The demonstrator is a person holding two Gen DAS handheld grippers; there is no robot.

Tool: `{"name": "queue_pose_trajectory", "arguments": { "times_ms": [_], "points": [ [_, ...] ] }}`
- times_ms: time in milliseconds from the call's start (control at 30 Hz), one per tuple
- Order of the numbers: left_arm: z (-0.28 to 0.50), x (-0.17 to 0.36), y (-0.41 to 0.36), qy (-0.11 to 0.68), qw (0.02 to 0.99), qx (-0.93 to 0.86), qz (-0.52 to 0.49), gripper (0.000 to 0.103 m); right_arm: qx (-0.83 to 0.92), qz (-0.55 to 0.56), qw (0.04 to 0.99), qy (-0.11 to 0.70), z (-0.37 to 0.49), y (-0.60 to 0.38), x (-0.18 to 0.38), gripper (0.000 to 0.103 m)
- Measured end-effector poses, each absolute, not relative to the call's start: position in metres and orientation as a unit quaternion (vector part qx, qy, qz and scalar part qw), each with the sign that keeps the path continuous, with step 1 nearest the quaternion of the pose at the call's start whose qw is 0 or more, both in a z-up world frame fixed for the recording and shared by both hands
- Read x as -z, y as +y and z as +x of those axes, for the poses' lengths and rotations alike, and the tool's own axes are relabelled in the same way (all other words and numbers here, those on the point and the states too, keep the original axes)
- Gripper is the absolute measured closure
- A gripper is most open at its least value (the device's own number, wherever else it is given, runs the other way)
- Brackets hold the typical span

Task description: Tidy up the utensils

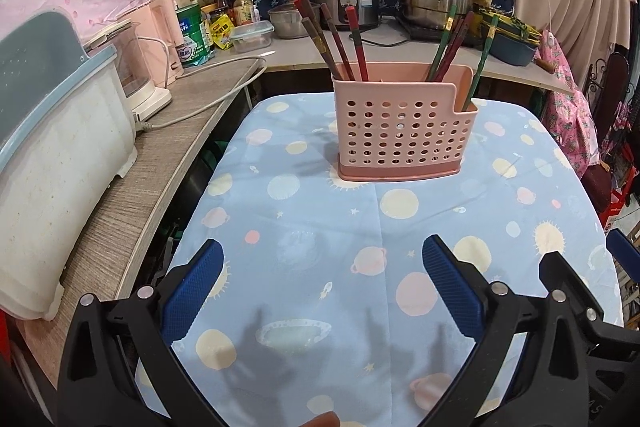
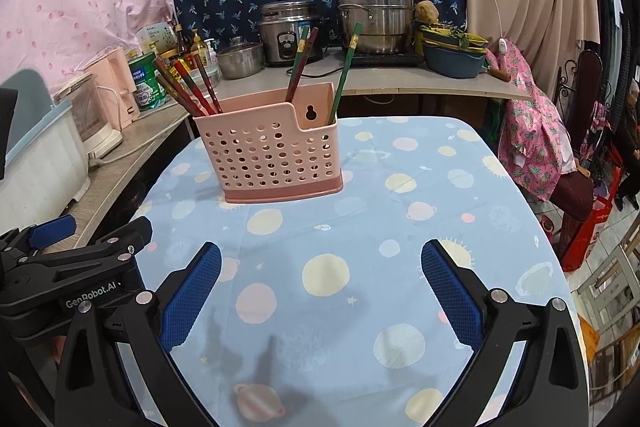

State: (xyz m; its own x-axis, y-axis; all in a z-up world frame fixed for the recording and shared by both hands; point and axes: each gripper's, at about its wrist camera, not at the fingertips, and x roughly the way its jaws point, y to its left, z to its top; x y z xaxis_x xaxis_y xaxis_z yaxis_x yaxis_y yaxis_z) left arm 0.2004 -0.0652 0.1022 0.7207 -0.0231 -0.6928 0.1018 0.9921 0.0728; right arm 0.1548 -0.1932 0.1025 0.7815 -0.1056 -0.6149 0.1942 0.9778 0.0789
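My left gripper (image 1: 322,287) spread wide and empty, my right gripper (image 2: 320,283) likewise, both above the tablecloth (image 1: 320,227), pink utensil holder (image 1: 400,131) with chopsticks (image 1: 340,39) standing ahead, unobstructed

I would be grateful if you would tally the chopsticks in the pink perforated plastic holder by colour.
Green chopsticks with gold bands: 2
Red and dark brown chopsticks: at least 5 (4 on the left side, and 1 or 2 overlapping on the right)
Total in the pink perforated plastic holder: at least 7
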Motion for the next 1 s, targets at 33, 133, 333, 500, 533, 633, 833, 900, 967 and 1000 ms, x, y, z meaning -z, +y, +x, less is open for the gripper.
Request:
{"name": "queue_pose_trajectory", "arguments": {
  "times_ms": [33, 133, 333, 500, 533, 633, 833, 900, 967, 1000],
  "points": [
    [0.201, -0.102, -0.066, 0.373, 0.926, 0.033, 0.053, 0.008, 0.080, 0.070, 0.941, 0.322, 0.155, -0.193, -0.102, 0.006],
    [0.201, -0.101, -0.067, 0.373, 0.926, 0.032, 0.056, 0.008, 0.083, 0.071, 0.940, 0.325, 0.155, -0.193, -0.099, 0.006],
    [0.201, -0.100, -0.068, 0.372, 0.926, 0.030, 0.060, 0.008, 0.085, 0.068, 0.939, 0.327, 0.156, -0.192, -0.099, 0.006],
    [0.201, -0.100, -0.070, 0.371, 0.926, 0.031, 0.066, 0.008, 0.087, 0.066, 0.939, 0.327, 0.156, -0.191, -0.098, 0.006],
    [0.202, -0.099, -0.070, 0.371, 0.926, 0.031, 0.067, 0.008, 0.088, 0.066, 0.939, 0.327, 0.156, -0.191, -0.097, 0.006],
    [0.202, -0.097, -0.071, 0.374, 0.925, 0.030, 0.068, 0.008, 0.092, 0.062, 0.938, 0.327, 0.155, -0.191, -0.095, 0.006],
    [0.203, -0.093, -0.070, 0.379, 0.923, 0.030, 0.067, 0.008, 0.093, 0.061, 0.938, 0.328, 0.155, -0.190, -0.094, 0.006],
    [0.203, -0.092, -0.070, 0.376, 0.924, 0.028, 0.068, 0.008, 0.093, 0.062, 0.938, 0.328, 0.155, -0.190, -0.093, 0.006],
    [0.203, -0.092, -0.070, 0.376, 0.924, 0.030, 0.068, 0.008, 0.092, 0.062, 0.938, 0.328, 0.155, -0.190, -0.093, 0.006],
    [0.204, -0.091, -0.070, 0.377, 0.923, 0.031, 0.068, 0.008, 0.092, 0.063, 0.938, 0.328, 0.155, -0.190, -0.092, 0.006]
  ]
}}
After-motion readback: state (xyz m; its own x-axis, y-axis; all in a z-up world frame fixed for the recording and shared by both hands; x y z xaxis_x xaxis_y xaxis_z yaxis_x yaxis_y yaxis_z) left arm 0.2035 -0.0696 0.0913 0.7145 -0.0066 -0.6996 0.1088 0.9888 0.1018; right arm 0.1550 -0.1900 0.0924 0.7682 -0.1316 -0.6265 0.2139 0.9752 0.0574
